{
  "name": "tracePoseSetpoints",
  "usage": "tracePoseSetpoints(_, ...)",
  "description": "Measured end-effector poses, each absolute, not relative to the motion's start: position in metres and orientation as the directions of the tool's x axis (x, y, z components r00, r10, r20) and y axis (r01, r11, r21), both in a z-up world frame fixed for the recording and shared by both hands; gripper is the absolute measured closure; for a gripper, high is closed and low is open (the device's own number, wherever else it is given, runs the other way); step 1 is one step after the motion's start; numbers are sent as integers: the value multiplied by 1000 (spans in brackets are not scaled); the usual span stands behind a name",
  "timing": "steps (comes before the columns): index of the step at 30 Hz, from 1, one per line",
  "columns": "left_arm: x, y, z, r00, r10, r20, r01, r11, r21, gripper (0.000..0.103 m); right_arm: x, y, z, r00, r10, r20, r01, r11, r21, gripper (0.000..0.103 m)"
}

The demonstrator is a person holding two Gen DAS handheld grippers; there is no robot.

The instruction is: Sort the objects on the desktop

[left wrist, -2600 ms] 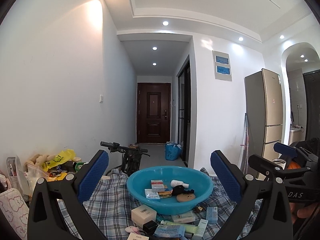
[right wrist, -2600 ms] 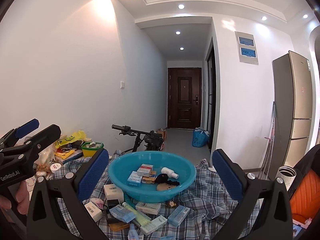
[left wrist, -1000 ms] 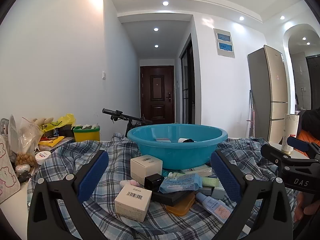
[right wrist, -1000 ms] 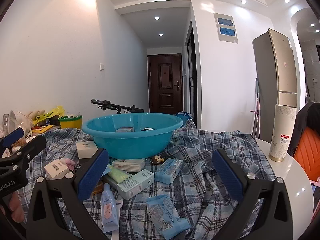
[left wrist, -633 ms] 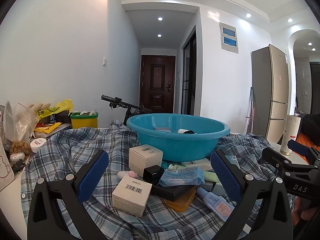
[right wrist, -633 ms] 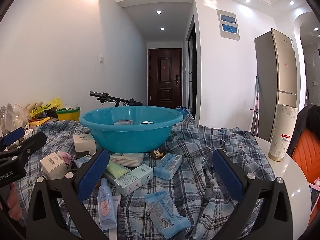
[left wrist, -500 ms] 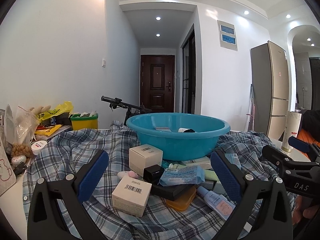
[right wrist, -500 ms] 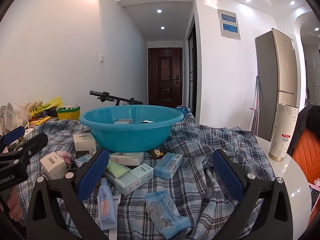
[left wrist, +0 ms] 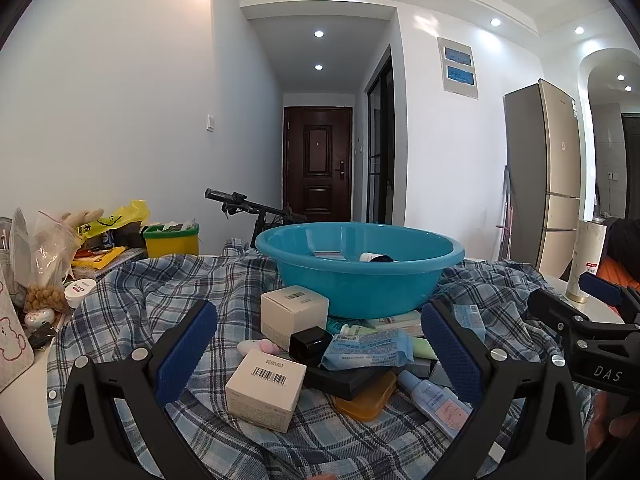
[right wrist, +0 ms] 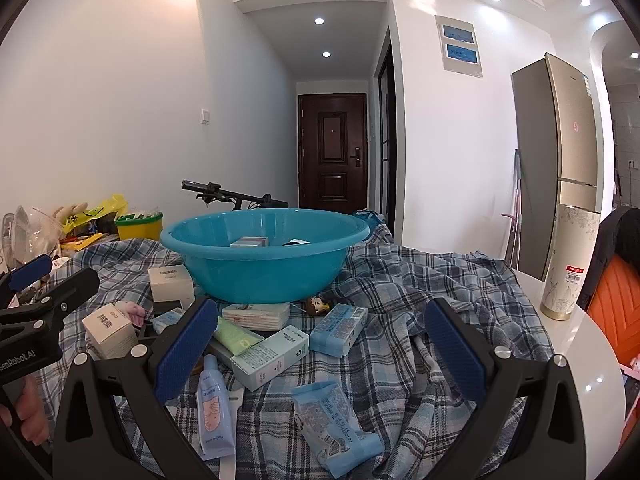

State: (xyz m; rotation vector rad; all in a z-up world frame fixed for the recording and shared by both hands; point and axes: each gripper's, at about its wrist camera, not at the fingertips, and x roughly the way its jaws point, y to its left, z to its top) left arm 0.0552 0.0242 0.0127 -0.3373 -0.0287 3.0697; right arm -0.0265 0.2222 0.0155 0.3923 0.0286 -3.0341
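Note:
A teal plastic basin [left wrist: 360,276] [right wrist: 260,264] stands on a blue plaid cloth [left wrist: 160,304] and holds a few small items. In front of it lies a pile: two white boxes [left wrist: 264,390] [left wrist: 294,314], a black cube [left wrist: 310,345], a blue tissue pack [left wrist: 366,354], an orange case [left wrist: 364,400] and a small bottle [left wrist: 434,402]. My left gripper [left wrist: 320,350] hovers open just before this pile, holding nothing. My right gripper [right wrist: 320,344] is open too, over a pale blue carton [right wrist: 270,358], a blue pack [right wrist: 338,328], a tube [right wrist: 212,412] and a wrapped pack [right wrist: 332,420].
Bags, a yellow-green tub [left wrist: 172,240] and jars crowd the table's left side. A tall patterned cylinder [right wrist: 568,260] stands on the bare white tabletop [right wrist: 576,344] at the right, next to an orange chair [right wrist: 616,304]. A bicycle handlebar [left wrist: 240,202] rises behind the basin.
Both grippers came down from above the basin to tabletop height in front of the pile. In the last half second they have barely shifted. Both stayed open.

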Motion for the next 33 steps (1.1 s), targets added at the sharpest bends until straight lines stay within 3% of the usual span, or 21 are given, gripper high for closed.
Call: tracePoseSetpoints(33,57,26,14,-976,53,-213,-51,-999,-12,0,-27,223,16,-962,-92,-258,91,-996,13,0)
